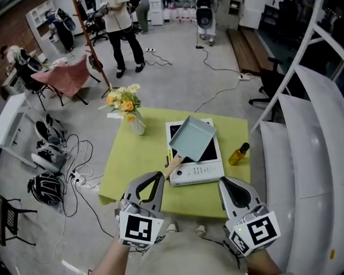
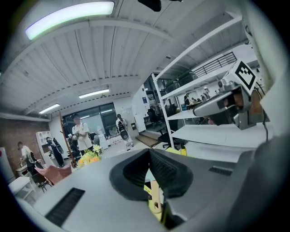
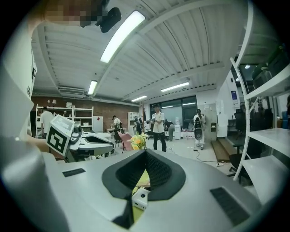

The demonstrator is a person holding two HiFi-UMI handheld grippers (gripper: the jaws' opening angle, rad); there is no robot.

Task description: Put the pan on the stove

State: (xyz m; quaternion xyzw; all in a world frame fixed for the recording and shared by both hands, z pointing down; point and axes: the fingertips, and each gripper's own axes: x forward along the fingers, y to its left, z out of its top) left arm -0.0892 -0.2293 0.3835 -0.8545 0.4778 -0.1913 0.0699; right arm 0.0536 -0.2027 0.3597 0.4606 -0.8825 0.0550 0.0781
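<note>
A light blue square pan (image 1: 192, 137) rests on the black top of the white stove (image 1: 197, 172), and its wooden handle (image 1: 175, 166) points toward the near left. Both grippers hover at the table's near edge, clear of the pan. My left gripper (image 1: 157, 175) is shut with nothing held; in the left gripper view its jaws (image 2: 149, 152) meet, and the handle (image 2: 155, 197) shows below them. My right gripper (image 1: 227, 183) also looks shut and empty, with a stove corner (image 3: 140, 198) showing under its closed jaws (image 3: 145, 152).
The yellow-green table (image 1: 133, 165) also carries a vase of flowers (image 1: 126, 105) at its far left corner and a small oil bottle (image 1: 239, 154) right of the stove. White shelving (image 1: 311, 125) runs along the right. Cables and gear lie on the floor at left; people stand far off.
</note>
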